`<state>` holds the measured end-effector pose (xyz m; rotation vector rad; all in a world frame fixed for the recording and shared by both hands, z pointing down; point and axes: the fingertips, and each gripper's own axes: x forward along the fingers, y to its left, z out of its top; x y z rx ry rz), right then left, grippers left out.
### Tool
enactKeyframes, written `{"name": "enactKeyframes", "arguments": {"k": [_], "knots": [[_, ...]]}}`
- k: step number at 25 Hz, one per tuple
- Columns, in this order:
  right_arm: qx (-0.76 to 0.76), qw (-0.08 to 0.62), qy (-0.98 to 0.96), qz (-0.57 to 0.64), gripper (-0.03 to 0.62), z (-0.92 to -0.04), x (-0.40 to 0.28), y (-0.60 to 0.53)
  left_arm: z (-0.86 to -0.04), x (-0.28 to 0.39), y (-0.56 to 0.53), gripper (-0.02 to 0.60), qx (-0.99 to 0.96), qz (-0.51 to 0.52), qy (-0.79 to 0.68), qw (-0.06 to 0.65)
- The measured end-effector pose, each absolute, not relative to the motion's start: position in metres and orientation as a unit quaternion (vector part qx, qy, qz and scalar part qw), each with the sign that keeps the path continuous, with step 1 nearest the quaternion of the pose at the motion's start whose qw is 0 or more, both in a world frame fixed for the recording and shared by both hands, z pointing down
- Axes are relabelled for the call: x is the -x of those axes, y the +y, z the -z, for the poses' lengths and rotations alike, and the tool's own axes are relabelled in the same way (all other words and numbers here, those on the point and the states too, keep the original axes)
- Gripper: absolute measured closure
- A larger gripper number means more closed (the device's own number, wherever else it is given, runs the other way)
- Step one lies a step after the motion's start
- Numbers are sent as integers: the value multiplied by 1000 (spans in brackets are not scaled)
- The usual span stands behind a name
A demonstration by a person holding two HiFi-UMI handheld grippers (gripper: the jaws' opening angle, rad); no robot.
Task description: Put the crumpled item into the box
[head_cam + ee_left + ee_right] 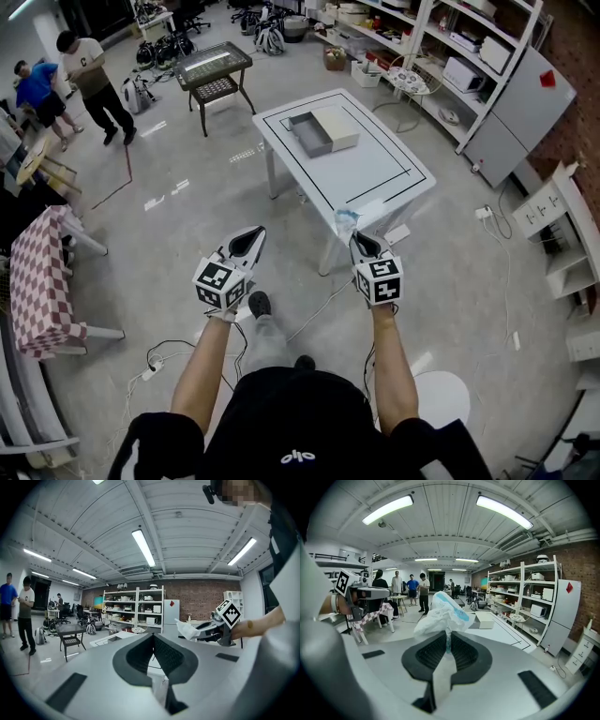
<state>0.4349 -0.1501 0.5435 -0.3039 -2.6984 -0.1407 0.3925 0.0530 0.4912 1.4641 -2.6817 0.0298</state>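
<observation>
My right gripper (357,237) is shut on a crumpled white and blue plastic item (443,612), which sticks up from between the jaws; from the head view the item (346,220) hangs just off the near corner of the white table (380,174). An open box (323,130) with a grey tray and a white lid half stands on the table's far side, also in the right gripper view (484,619). My left gripper (249,240) is held over the floor left of the table, jaws together with nothing between them (152,641). The left gripper view shows the right gripper (206,626) with the item (187,630).
A dark side table (214,70) stands beyond the white table. Shelving (441,47) lines the back right. A chequered table (42,281) is at the left, and two people (89,80) stand at the far left. Cables (323,300) lie on the floor near my feet.
</observation>
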Motion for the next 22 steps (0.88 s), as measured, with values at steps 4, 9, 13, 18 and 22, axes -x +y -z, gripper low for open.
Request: {"name": "enactKeyframes", "arguments": {"k": [4,9,13,18,22], "knots": [[105,213,-970,49,553,-542,-392,-150,-492,-346,48,574,-487,-9,-872,47],[95,219,-970,44,553,-542,-334,-151,-493,-283,40,574,-501,-8,-864,52],[86,224,-970,41,553,-540,-293,-150,-490,-239,38,575,-512,-6,-857,56],[80,232,-969,40,553,-538,-244,-138,-486,-187,51,574,-517,-1,-854,57],[79,237,-967,42,553,-539,-207,-124,-486,-150,67,574,-518,1,-854,58]]}}
